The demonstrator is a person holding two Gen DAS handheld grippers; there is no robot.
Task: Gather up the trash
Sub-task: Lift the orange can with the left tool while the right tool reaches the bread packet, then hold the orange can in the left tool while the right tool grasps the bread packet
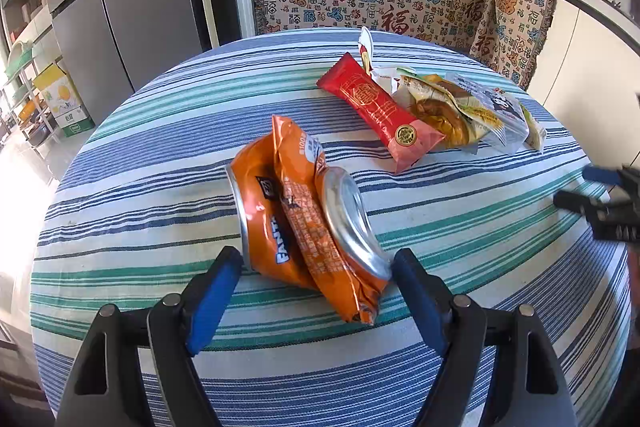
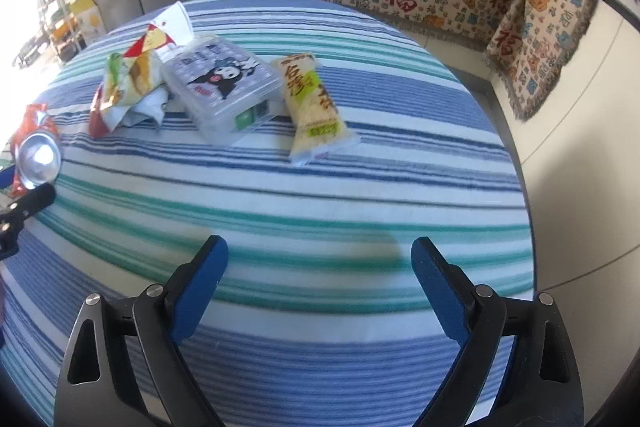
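An orange can (image 1: pixel 304 223) with a silver end and an orange wrapper (image 1: pixel 320 227) lie on a blue, green and white striped cloth (image 1: pixel 160 163), a red packet (image 1: pixel 376 111) at upper right.

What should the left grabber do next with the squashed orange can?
Probably ease forward a little and close. The left gripper is open, its blue fingers either side of the crushed can, with an orange wrapper draped over it; the pads don't seem to press yet.

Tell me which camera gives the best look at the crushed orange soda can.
The left wrist view: the crushed orange can lies close and sharp between the open left gripper fingers, an orange wrapper draped across it. The right wrist view shows only its silver end at the left edge.
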